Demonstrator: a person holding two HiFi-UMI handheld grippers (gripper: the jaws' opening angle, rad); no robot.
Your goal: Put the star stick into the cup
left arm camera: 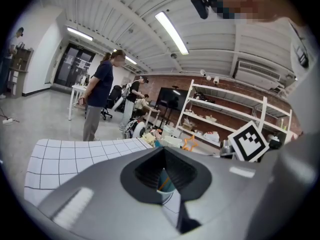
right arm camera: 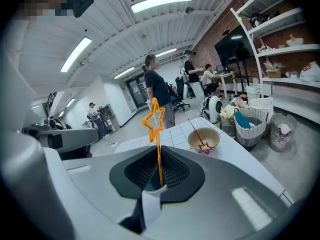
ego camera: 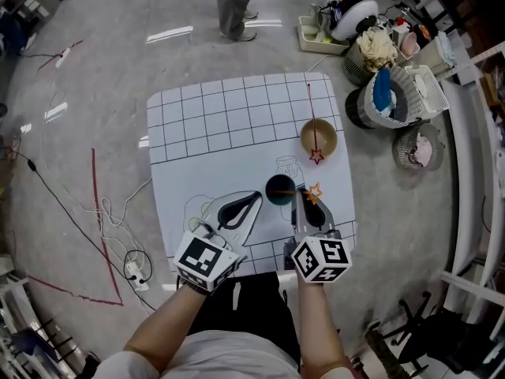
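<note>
White tabletop [ego camera: 229, 125], gridded on its far half. A tan bowl [ego camera: 323, 142] stands near the right edge; a dark cup [ego camera: 280, 188] stands closer to the near edge, apparently on a printed outline.

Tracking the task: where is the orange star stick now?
The orange star stick stands clamped in the right gripper, just right of the dark cup in the head view.

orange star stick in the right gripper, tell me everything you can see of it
The orange star stick is a thin straight rod topped by an open outline star, and it looks like glossy plastic. It stands about upright, its shaft clamped between the jaws of the right gripper, with the star above them. In the head view it sits right beside the dark cup. Whether its lower end is inside the cup cannot be told.
</note>
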